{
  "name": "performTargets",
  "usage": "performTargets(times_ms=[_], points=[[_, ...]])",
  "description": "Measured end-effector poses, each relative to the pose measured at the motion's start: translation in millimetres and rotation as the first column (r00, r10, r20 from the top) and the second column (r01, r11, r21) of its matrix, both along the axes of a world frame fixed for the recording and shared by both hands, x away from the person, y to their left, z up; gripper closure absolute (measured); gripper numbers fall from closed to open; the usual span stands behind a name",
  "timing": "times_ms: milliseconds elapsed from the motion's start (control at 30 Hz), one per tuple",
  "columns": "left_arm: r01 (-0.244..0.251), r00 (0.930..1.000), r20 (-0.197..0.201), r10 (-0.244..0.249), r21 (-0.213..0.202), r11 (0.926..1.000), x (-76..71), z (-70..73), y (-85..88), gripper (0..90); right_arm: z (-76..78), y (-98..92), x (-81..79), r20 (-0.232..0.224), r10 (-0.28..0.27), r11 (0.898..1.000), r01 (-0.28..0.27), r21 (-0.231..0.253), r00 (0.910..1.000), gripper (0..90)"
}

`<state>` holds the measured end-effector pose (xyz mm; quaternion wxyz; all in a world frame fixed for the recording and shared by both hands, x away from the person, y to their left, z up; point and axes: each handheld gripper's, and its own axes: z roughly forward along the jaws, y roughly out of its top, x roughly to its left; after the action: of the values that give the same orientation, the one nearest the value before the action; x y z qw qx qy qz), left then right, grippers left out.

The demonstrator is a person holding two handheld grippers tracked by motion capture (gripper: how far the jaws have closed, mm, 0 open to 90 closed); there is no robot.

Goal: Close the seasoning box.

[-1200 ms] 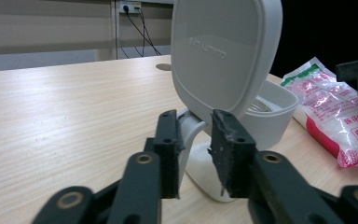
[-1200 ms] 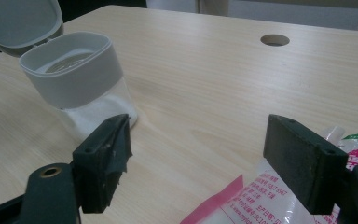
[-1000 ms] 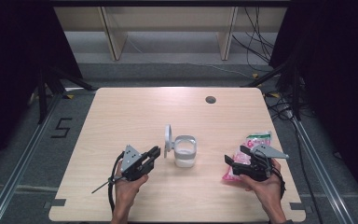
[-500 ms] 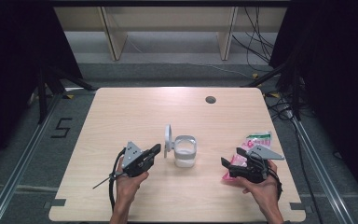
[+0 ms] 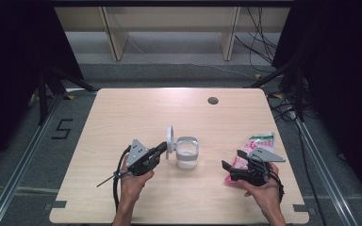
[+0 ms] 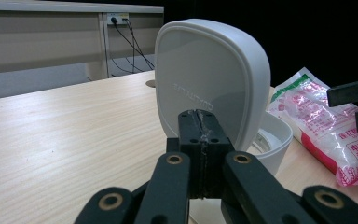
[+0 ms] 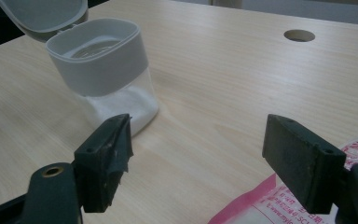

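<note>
The table (image 5: 122,117) is pale wood-grain laminate with a smooth, matt finish. On it, the container (image 5: 187,153) has a matt white plastic lid (image 6: 209,79) and collar above a clear, smooth lower body, while the bag (image 6: 326,126) beside the container is glossy, crinkled plastic film printed in pink. The left gripper (image 6: 200,135) is matt black plastic, scuffed at its pads.

The light wooden tabletop (image 5: 122,122) takes up the middle of the high view, with a small round dark cable hole (image 5: 212,100) toward its upper right. Beyond its far edge, at the top of the frame, stands a pale wooden shelf unit (image 5: 169,23) on 2 upright legs. Black cables (image 5: 259,37) trail over the grey floor (image 5: 169,70) at upper right. A white numeral 5 (image 5: 62,128) marks the floor at left.
</note>
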<state>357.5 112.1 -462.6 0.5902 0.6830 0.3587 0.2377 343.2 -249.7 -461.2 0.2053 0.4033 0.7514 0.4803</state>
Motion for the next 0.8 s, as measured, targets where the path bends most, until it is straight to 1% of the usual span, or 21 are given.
performTargets(times_ms=[67, 100, 133, 200, 233, 267, 300, 333, 367, 400, 433, 533, 600, 633, 667, 767, 800], points=[[-0.001, 1.0000, 0.000, 0.001, 0.000, 1.0000, 0.0, 0.0, -0.2, 89.3, 0.0, 0.5, 0.0, 0.003, 0.006, 1.000, -0.006, -0.001, 1.0000, 24.9], [0.006, 1.0000, 0.006, -0.006, -0.007, 1.0000, 0.6, -0.4, -0.6, 89.3, -0.3, 0.3, 0.2, 0.005, 0.006, 1.000, -0.006, -0.007, 1.0000, 24.9], [-0.001, 1.0000, 0.002, 0.001, 0.000, 1.0000, -0.3, 0.0, -0.6, 89.3, -0.3, 0.6, -0.1, 0.002, 0.005, 1.000, -0.005, 0.001, 1.0000, 24.9], [0.001, 1.0000, 0.003, -0.001, -0.002, 1.0000, -0.3, 0.1, -1.2, 89.3, -0.1, 0.2, -0.3, -0.005, 0.006, 1.000, -0.006, -0.003, 1.0000, 24.9], [0.001, 1.0000, 0.002, -0.001, -0.006, 1.0000, -0.4, 0.2, -1.8, 89.3, -0.3, -0.1, -0.2, -0.003, 0.006, 1.000, -0.006, -0.010, 1.0000, 24.9], [-0.003, 1.0000, -0.006, 0.003, -0.016, 0.9999, -1.1, 0.1, -2.8, 89.3, -0.1, 0.2, -0.4, -0.005, 0.005, 1.000, -0.005, -0.004, 1.0000, 24.9], [0.007, 1.0000, 0.005, -0.007, -0.001, 1.0000, -0.8, 0.5, -2.3, 89.4, 0.0, 0.3, -0.5, -0.005, 0.006, 1.000, -0.006, -0.004, 1.0000, 24.9], [0.008, 1.0000, 0.006, -0.008, -0.005, 1.0000, -1.1, 0.6, -2.9, 89.3, 0.0, 0.0, -0.4, -0.002, 0.006, 1.000, -0.006, -0.011, 1.0000, 24.9], [0.006, 1.0000, 0.006, -0.006, -0.005, 1.0000, -1.5, 0.8, -3.6, 89.3, 0.2, 0.4, -0.6, -0.003, 0.006, 1.000, -0.006, -0.005, 1.0000, 24.9], [0.003, 1.0000, -0.002, -0.003, -0.011, 0.9999, -2.2, 1.0, -4.4, 89.3, -0.4, 1.0, -0.5, 0.002, 0.003, 1.000, -0.003, 0.000, 1.0000, 24.9], [0.003, 1.0000, -0.002, -0.003, -0.011, 0.9999, -2.2, 1.0, -4.4, 89.3, -0.6, 0.4, -0.2, 0.003, 0.004, 1.000, -0.004, -0.010, 1.0000, 24.9], [0.016, 0.9998, 0.011, -0.016, -0.002, 0.9999, -1.1, 1.9, -6.4, 89.3, -0.9, 0.8, -0.2, 0.001, 0.005, 1.000, -0.005, -0.007, 1.0000, 24.9], [0.014, 0.9999, 0.005, -0.014, -0.001, 0.9999, -1.5, 2.1, -6.9, 89.3, -0.4, 0.4, -0.5, -0.003, 0.008, 1.000, -0.008, -0.013, 1.0000, 24.9], [0.017, 0.9998, 0.008, -0.017, 0.003, 0.9999, -1.3, 2.2, -7.4, 89.4, -1.5, 0.7, 0.5, 0.012, 0.005, 1.000, -0.005, -0.012, 0.9999, 24.9], [0.019, 0.9998, 0.009, -0.019, 0.006, 0.9998, -1.2, 2.4, -8.0, 89.3, -0.5, 0.5, -0.4, -0.002, 0.007, 1.000, -0.007, -0.011, 1.0000, 24.9], [0.024, 0.9997, 0.008, -0.024, 0.006, 0.9997, -1.2, 2.3, -9.6, 89.3, -0.4, 0.3, -0.7, -0.003, 0.005, 1.000, -0.005, -0.012, 1.0000, 24.9], [0.023, 0.9997, 0.005, -0.023, 0.004, 0.9997, -1.3, 2.3, -10.1, 89.3, -0.7, 0.2, -0.1, 0.005, 0.006, 1.000, -0.006, -0.017, 1.0000, 24.9]])
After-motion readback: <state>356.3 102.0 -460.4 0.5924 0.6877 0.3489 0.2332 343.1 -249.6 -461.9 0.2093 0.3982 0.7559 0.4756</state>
